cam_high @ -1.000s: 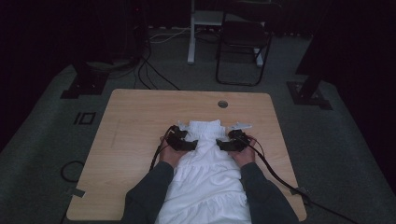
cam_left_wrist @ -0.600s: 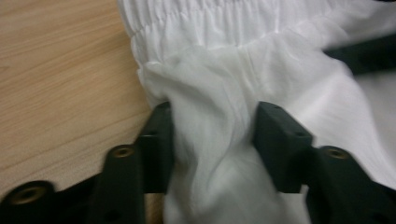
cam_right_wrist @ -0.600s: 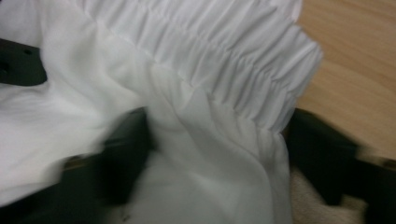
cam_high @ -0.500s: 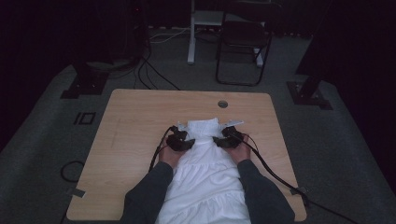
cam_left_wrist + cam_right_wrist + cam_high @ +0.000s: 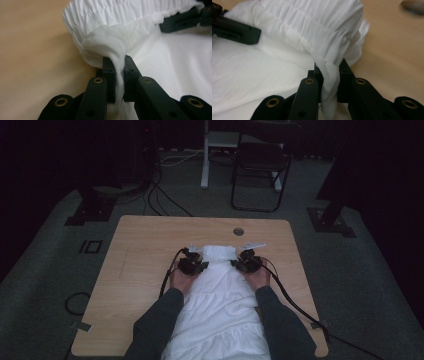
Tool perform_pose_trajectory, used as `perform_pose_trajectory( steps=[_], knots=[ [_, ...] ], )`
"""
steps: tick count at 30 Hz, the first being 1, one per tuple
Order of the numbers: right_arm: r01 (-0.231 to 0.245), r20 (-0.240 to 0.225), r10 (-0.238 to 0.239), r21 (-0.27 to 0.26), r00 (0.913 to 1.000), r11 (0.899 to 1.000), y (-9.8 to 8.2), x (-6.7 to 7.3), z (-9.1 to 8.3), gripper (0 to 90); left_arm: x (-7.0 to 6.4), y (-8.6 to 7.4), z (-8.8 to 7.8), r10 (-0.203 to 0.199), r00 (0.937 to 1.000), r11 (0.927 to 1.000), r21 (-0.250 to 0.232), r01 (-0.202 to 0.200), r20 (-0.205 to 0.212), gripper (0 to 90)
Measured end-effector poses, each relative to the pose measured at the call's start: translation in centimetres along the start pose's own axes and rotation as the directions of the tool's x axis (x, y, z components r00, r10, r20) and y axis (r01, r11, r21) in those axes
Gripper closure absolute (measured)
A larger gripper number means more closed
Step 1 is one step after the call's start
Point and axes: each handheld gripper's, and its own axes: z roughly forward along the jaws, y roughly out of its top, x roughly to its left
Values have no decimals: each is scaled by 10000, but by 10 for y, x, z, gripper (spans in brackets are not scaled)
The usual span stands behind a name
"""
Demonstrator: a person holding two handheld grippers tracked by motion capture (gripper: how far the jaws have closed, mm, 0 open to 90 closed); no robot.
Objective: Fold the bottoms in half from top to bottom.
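A white garment (image 5: 220,305) with a gathered, elastic top band (image 5: 218,252) lies along the middle of the wooden table (image 5: 140,250). My left gripper (image 5: 196,266) pinches the band's left corner; its jaws have just been closing and now hold a fold of the cloth (image 5: 119,67) between them. At the band's right corner, my right gripper (image 5: 241,264) has also just been closing, and a fold of the cloth (image 5: 329,75) is clamped in it. The band (image 5: 120,12) bulges upward between the two grippers.
A round cable hole (image 5: 238,231) sits near the table's far edge. A small white strip (image 5: 255,245) lies on the wood beyond my right gripper. Cables (image 5: 295,302) trail from the grippers toward the front. A chair (image 5: 260,170) and stand bases are on the floor behind.
Both grippers have closed on the corners of the garment's top band. The left one has risen a little, lifting its corner of the cloth.
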Motion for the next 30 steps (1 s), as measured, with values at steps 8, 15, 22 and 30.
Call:
perform_pose_trajectory(
  steps=[8,15,22,30],
  knots=[
    [284,615,-180,-1740,9979,9843,55,-6,-42,826,0,64,-34,741,9950,9874,-1348,-826,-666,839],
    [454,1037,-155,-2932,9945,9550,87,-5,-69,826,-4,107,-61,1265,9839,9660,-2099,-1511,-1258,838],
    [470,634,-309,-2702,9975,9617,81,0,-77,824,-11,93,-70,1674,9799,9627,-1962,-1862,-1084,836],
    [923,52,-938,-2418,9956,9659,47,24,-97,824,-30,49,-95,2122,9767,9541,-2095,-2140,-311,833]
  ],
)
